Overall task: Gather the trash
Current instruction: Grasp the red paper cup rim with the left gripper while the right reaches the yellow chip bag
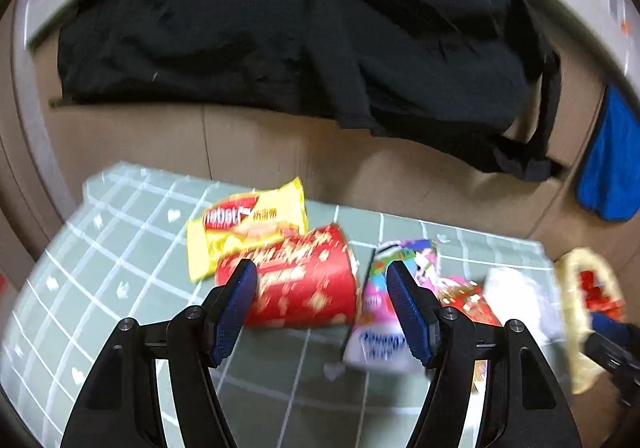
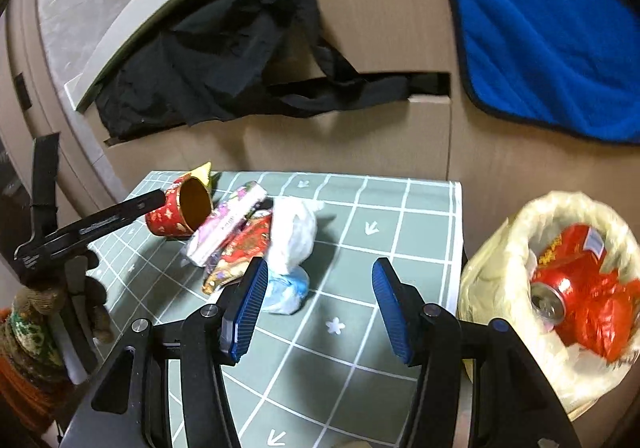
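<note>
Left gripper (image 1: 322,312): black frame, ribbed blue pads, jaws spread wide, nothing between the pads. Right gripper (image 2: 320,306): same build, fingers released and empty.

Landmark = green mat (image 1: 120,248), smooth sheet with white grid lines and small white motifs.

- Red paper cup (image 1: 304,280): tapered cylinder with a gold print, lying on its side mid-mat; brown inside visible in the right view.
- Yellow wrapper (image 1: 248,224): flat glossy foil, on the mat just behind the cup.
- Pink carton (image 1: 384,304): boxy, printed, on the mat beside the cup's mouth.
- Red-gold foil wrapper (image 2: 244,248): crinkled, against the carton.
- White crumpled bag (image 2: 292,232): soft plastic, with a pale blue wad (image 2: 286,290) at its near side.
- Trash bin (image 2: 500,248): round, off the mat's right edge, with a translucent yellowish liner. Inside lie a dented red can (image 2: 556,296) and red crumpled foil.

Left view is motion-blurred.
</note>
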The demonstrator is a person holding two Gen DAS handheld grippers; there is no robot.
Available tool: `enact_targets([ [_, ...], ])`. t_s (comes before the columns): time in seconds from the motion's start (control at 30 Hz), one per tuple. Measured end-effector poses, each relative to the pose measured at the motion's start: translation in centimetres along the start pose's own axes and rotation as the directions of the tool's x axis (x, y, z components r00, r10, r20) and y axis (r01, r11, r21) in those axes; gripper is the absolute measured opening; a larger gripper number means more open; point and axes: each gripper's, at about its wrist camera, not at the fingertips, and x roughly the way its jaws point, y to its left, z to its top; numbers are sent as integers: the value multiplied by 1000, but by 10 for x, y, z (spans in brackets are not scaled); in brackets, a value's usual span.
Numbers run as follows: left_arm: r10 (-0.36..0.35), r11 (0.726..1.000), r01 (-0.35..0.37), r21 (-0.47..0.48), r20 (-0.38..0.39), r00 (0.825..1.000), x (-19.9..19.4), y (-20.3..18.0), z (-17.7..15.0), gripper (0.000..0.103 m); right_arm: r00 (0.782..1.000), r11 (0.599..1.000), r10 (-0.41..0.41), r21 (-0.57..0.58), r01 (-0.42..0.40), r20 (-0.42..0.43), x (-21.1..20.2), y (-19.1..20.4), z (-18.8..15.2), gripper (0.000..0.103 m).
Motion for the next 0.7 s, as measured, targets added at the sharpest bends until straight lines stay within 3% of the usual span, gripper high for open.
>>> enact_targets([
  [0.13,151,976,-156,152,43,988,16,-20,0,68,999,999,-43,-18,44,13,-9,-5,-5,52],
  [0.3,139,983,-143,116,43,989,2,19,-8,68,997,996,-72,-41,73,25,-19,-10,-5,52],
  [0.53,130,992,-130,0,40,991,-31,93,-23,64,1000,1000,17,-22,-17,15,-4,10,8,52],
  [0.63,129,991,-129,-33,-14,992,-26,115,-28,50,998,997,69,-19,-69,-13,8,27,10,52],
  [0.7,122,988,-126,-85,-50,991,-22,129,-32,34,996,995,90,-46,-92,-28,14,44,15,52],
])
